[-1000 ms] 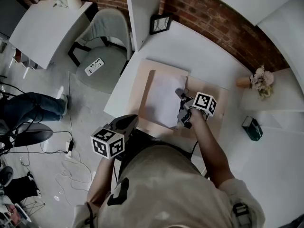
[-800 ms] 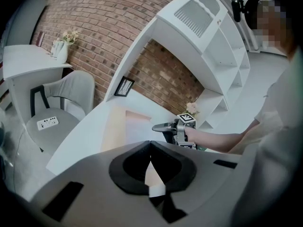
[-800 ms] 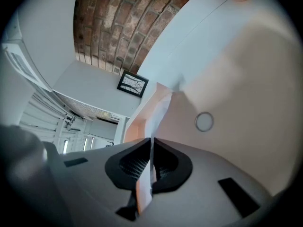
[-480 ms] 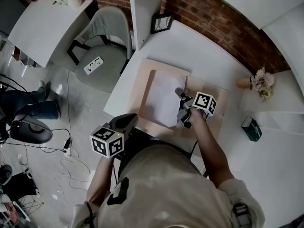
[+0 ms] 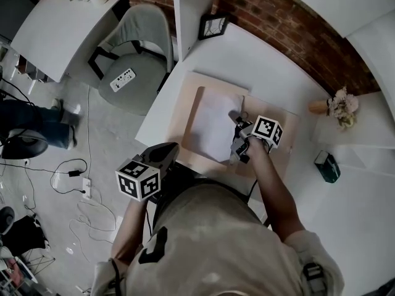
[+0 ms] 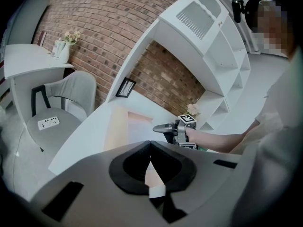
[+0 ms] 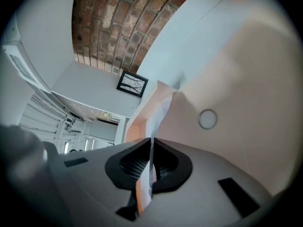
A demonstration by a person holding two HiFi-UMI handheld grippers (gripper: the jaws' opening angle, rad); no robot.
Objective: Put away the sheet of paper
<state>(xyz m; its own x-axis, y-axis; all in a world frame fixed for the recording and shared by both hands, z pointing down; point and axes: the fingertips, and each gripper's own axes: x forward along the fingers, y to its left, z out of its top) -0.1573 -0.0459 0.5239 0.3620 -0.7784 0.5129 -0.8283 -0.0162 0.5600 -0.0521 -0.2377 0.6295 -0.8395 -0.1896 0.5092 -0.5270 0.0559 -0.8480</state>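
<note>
A white sheet of paper (image 5: 213, 125) lies on an open beige folder (image 5: 281, 147) on the white desk. My right gripper (image 5: 236, 121) sits at the sheet's right edge and is shut on it. In the right gripper view the paper (image 7: 158, 112) rises edge-on out of the closed right gripper (image 7: 151, 148). My left gripper (image 5: 166, 150) hangs off the desk's near edge, close to my body. Its jaws are shut with nothing between them (image 6: 150, 148). From the left gripper view I see the right gripper (image 6: 156, 127) above the folder (image 6: 116, 126).
A metal ring (image 7: 207, 118) lies on the folder beside the sheet. A framed picture (image 5: 211, 28) leans at the desk's back. Dried flowers (image 5: 338, 106) and a dark box (image 5: 326, 165) sit to the right. A grey chair (image 5: 133, 54) holding a remote (image 5: 122, 79) stands at left.
Both grippers have stayed where they were, the right one still on the paper's edge. A person's legs at the far left of the floor have shifted.
</note>
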